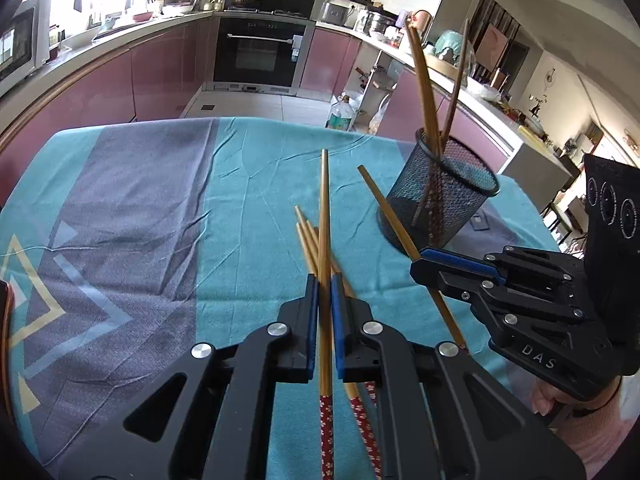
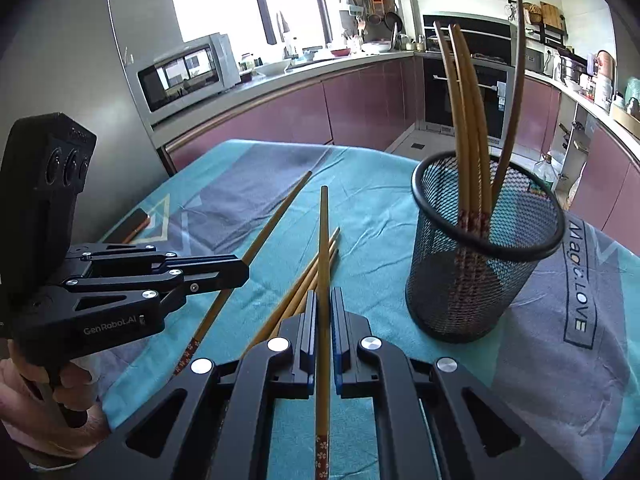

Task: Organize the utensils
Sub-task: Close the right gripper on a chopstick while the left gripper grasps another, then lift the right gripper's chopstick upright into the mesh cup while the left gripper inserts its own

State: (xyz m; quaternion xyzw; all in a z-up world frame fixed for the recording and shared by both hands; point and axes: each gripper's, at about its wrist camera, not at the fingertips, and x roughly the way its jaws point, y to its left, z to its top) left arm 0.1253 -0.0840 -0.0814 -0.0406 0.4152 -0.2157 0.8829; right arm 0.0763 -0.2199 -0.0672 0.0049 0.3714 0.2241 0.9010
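My left gripper [image 1: 324,280] is shut on a bamboo chopstick [image 1: 325,208] with a red patterned end, held just above the cloth and pointing away. My right gripper [image 2: 324,294] is shut on a matching chopstick [image 2: 323,240]. In the left wrist view the right gripper [image 1: 418,266] is on the right with its chopstick [image 1: 384,204] slanting past the black mesh cup [image 1: 424,200]. In the right wrist view the left gripper [image 2: 242,270] is on the left. The cup [image 2: 452,280] stands upright with several chopsticks in it. More loose chopsticks [image 2: 316,272] lie on the cloth beneath both grippers.
A teal and grey tablecloth [image 1: 140,200] covers the table. A flat dark object [image 2: 132,224] lies near its far left edge. A hand [image 2: 24,392] holds the left gripper's handle. Kitchen counters and an oven [image 1: 256,52] stand beyond the table's far edge.
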